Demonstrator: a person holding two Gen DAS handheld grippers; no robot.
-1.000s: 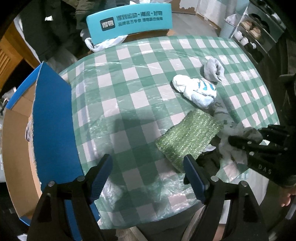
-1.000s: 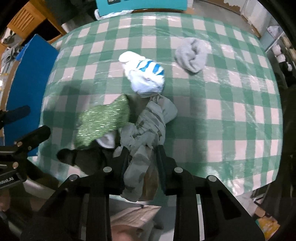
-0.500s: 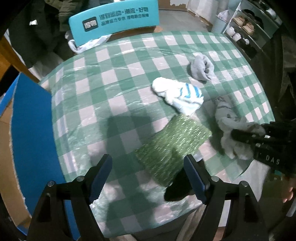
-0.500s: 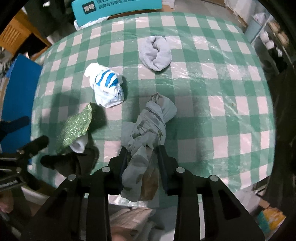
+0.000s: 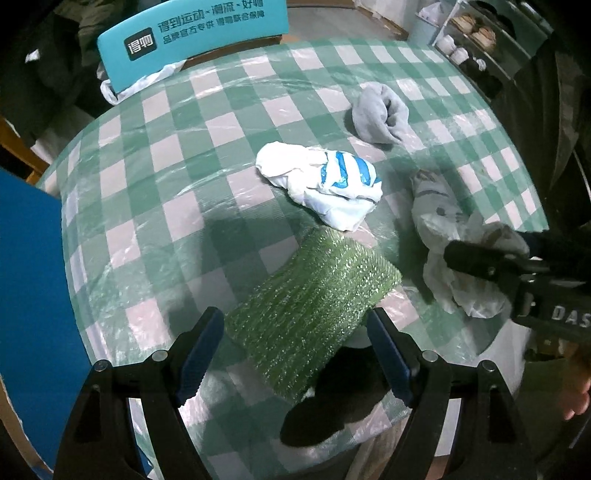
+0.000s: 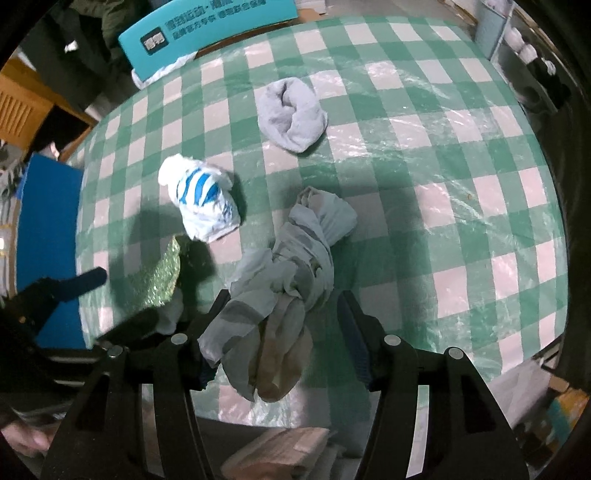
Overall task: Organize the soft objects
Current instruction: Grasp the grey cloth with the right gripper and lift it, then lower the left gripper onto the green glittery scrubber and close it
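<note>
Bench: green-and-white check cloth under clear plastic film, near edge curving away below both cameras.

Left claw: pointing down at the bench, jaws standing wide, nothing held. The sparkly green cloth lies flat between and just beyond its blue-padded fingertips; pads not pressing on it. A dark sock pokes out from under the green cloth's near edge, at the bench rim.

Right claw: jaws opening. The grey crumpled garment sits between them, its loose end (tan patch showing) draped over the bench edge toward the camera. Right pad is clear of the fabric; left pad is close against it, contact uncertain. No squeeze visible.

Other soft items, all on the bench:
- white bundle with blue stripes, beyond the green cloth, apart from it.
- light grey rolled sock, farther back, well apart from the rest.

Surroundings: teal chair back with printed characters at the far side; blue panel off the bench's left edge.
</note>
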